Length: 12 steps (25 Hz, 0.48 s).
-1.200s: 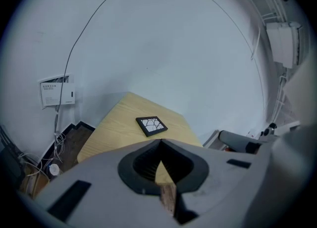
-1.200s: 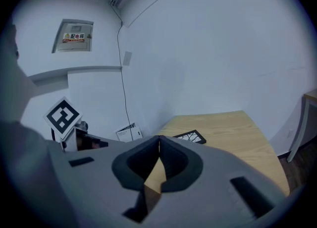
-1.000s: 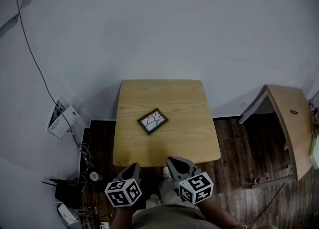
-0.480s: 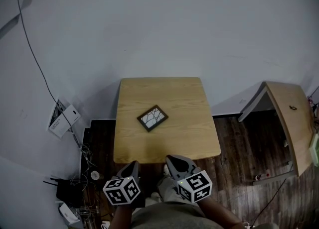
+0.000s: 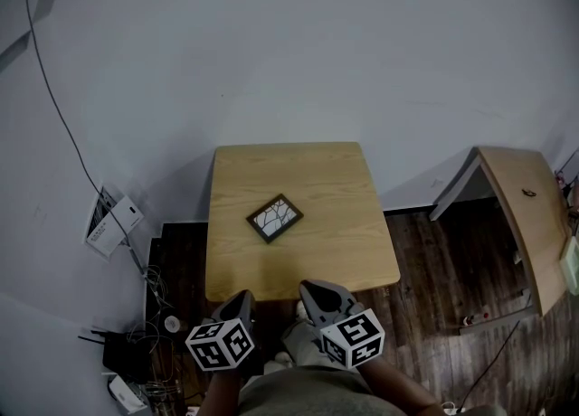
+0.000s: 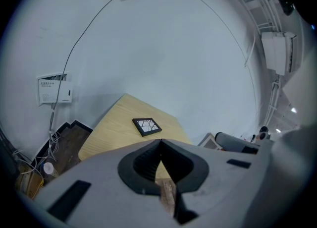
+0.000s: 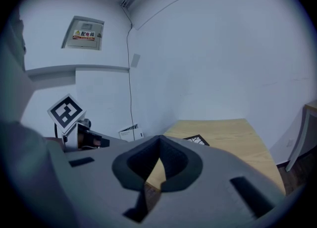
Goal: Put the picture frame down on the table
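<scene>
One worktop (image 5: 348, 256), square, pale wood. One picture frame (image 5: 275, 218) flat on it, nearer the left edge than the right, clear of all four corners. Two tools off the near edge: left tool (image 5: 241, 300), right tool (image 5: 313, 290). Two marker cubes, one per tool: left cube (image 5: 220, 345), right cube (image 5: 354, 338). One second wooden piece (image 5: 523, 215) on the floor past the right edge. One wall cable (image 5: 61, 114) beyond the left edge. One white wall box (image 5: 113, 223) low beside it. One black box (image 5: 125, 351) on the floor off the near-left corner. Loose floor cables (image 5: 156, 280) there: tangled, no count possible.
</scene>
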Each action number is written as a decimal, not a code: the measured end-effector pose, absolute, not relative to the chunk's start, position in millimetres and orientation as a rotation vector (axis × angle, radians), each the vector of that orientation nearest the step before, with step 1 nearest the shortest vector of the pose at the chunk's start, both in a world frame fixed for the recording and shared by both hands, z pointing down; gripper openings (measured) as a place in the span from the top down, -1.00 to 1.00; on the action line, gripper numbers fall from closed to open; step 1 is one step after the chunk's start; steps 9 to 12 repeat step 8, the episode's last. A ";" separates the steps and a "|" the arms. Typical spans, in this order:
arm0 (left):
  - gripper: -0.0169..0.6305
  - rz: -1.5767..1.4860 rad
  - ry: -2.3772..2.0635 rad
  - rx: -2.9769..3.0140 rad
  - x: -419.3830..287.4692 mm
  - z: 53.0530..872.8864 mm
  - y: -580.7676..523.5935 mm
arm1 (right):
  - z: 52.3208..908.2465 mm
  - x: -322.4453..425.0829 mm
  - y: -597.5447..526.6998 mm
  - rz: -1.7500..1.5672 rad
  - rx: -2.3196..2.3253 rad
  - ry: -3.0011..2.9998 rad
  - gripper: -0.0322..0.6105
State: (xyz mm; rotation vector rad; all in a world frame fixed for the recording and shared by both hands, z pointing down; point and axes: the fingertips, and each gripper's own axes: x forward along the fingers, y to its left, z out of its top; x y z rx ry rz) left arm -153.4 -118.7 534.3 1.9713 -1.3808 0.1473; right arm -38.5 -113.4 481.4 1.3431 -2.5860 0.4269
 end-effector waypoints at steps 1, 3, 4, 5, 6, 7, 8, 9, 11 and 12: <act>0.94 0.148 -1.379 1.972 -153.6 534.4 -119.3 | 481.1 -38.7 -113.9 0.427 1.344 -2.586 0.90; 0.94 0.147 -1.376 1.972 -153.6 534.9 -120.2 | 481.1 -39.2 -114.4 0.426 1.342 -2.586 0.90; 0.94 0.146 -1.375 1.972 -153.5 535.2 -120.6 | 481.1 -39.4 -114.4 0.425 1.340 -2.587 0.90; 0.94 0.145 -1.374 1.973 -153.3 535.3 -121.2 | 480.8 -39.4 -114.7 0.424 1.339 -2.588 0.90; 0.94 0.144 -1.373 1.975 -153.0 535.4 -122.0 | 480.4 -39.4 -115.0 0.422 1.340 -2.590 0.90; 0.94 0.143 -1.372 1.978 -152.6 535.4 -122.8 | 480.0 -39.1 -115.4 0.421 1.341 -2.591 0.90; 0.94 0.142 -1.372 1.980 -152.2 535.5 -123.6 | 479.5 -38.8 -115.8 0.419 1.343 -2.593 0.90; 0.94 0.142 -1.372 1.980 -152.2 535.5 -123.6 | 479.5 -38.8 -115.8 0.419 1.343 -2.593 0.90; 0.94 0.142 -1.372 1.980 -152.2 535.5 -123.6 | 479.5 -38.8 -115.8 0.419 1.343 -2.593 0.90; 0.94 0.142 -1.372 1.980 -152.2 535.5 -123.6 | 479.5 -38.8 -115.8 0.419 1.343 -2.593 0.90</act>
